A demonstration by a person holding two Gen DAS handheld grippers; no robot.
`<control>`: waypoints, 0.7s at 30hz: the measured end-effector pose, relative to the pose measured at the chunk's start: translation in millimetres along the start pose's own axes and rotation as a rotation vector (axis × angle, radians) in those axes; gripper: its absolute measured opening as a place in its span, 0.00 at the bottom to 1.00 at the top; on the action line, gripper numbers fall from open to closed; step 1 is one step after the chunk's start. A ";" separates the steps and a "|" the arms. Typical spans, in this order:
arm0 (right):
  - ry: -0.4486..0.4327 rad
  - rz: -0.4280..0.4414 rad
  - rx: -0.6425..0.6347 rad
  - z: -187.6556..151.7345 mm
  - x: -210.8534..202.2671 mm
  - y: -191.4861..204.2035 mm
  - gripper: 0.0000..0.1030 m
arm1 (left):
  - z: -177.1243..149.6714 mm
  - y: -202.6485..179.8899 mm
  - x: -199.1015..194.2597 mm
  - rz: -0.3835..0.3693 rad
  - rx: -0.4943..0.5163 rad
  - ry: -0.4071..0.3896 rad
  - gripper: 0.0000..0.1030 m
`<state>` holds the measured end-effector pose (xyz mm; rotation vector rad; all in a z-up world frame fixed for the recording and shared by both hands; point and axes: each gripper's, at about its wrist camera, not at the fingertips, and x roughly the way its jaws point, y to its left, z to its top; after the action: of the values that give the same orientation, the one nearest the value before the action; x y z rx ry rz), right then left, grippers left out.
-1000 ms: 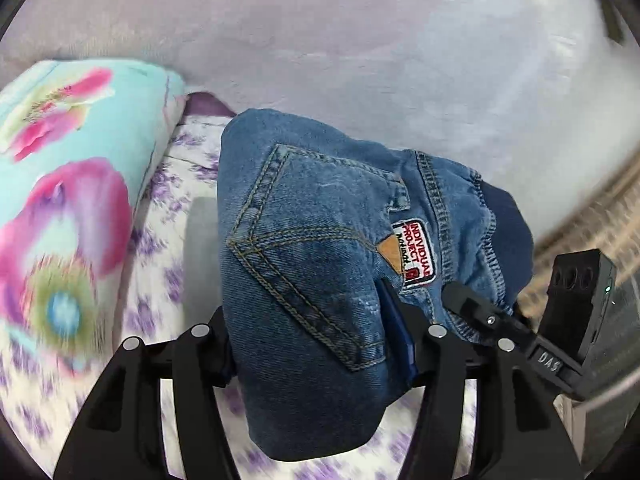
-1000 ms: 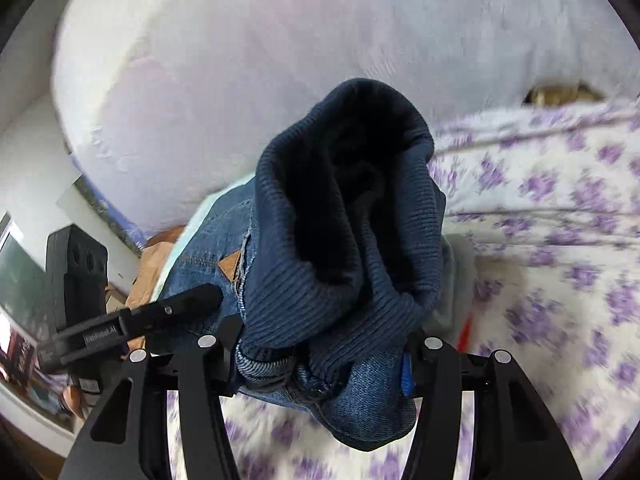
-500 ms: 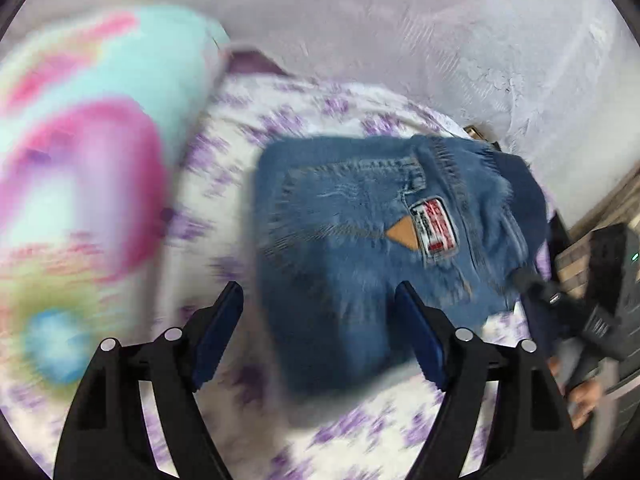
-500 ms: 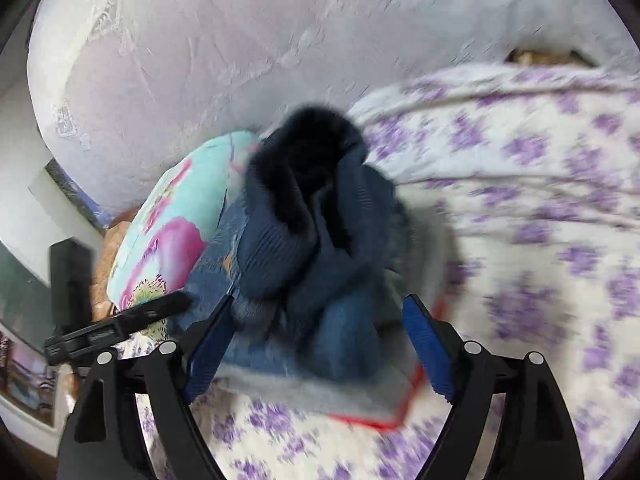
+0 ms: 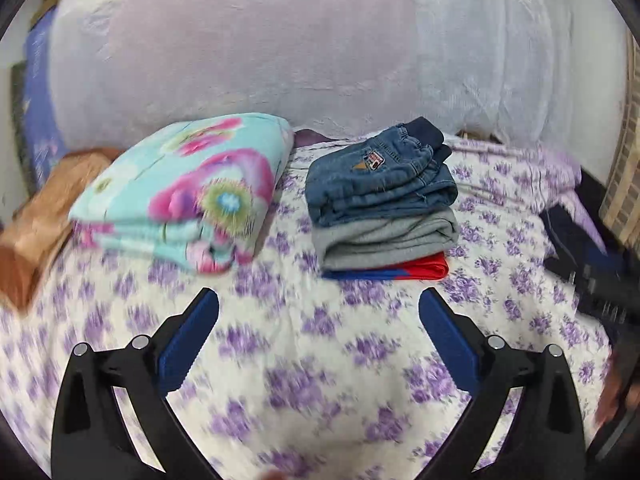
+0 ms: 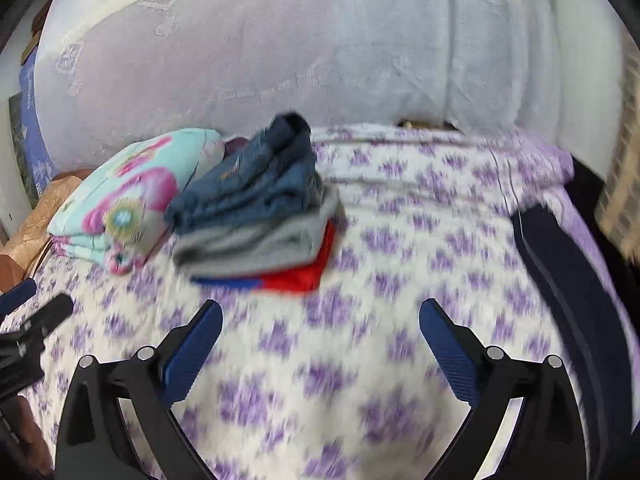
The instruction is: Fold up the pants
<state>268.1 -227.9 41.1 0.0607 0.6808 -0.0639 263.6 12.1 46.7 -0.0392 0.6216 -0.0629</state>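
Observation:
The folded blue jeans (image 5: 380,176) lie on top of a stack, over a folded grey garment (image 5: 384,240) and a red and blue one (image 5: 416,270), on the purple-flowered bed sheet (image 5: 320,340). The stack also shows in the right wrist view, with the jeans (image 6: 260,184) on top. My left gripper (image 5: 319,312) is open and empty, well back from the stack. My right gripper (image 6: 320,320) is open and empty, also back from the stack.
A folded turquoise floral blanket (image 5: 188,196) lies left of the stack, with a brown cushion (image 5: 44,216) beyond it. A dark navy garment (image 6: 568,280) lies at the bed's right side. A pale draped wall (image 5: 300,60) stands behind.
Both grippers were shut on the folded jeans a second ago. They opened, let the jeans down on the stack, and pulled back from it.

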 end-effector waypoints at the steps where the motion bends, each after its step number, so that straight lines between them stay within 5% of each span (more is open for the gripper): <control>1: -0.017 0.008 0.019 -12.3 -7.0 0.3 0.97 | -11.7 3.5 -2.9 -0.004 -0.030 -0.028 0.95; 8: -0.098 -0.068 -0.089 -48.7 -4.6 20.7 0.96 | -31.6 2.6 -2.2 -0.024 -0.033 -0.034 0.95; 14: -0.065 -0.024 -0.114 -60.0 -2.6 29.0 0.97 | -40.3 -2.1 13.8 0.056 -0.021 -0.009 0.95; 21: -0.044 -0.029 -0.125 -64.2 4.6 31.3 0.97 | -45.5 -7.0 23.0 0.048 -0.004 0.026 0.95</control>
<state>233.9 -192.0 -10.5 -0.0701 0.6401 -0.0503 255.4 2.7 -3.2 -0.0275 0.6480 -0.0160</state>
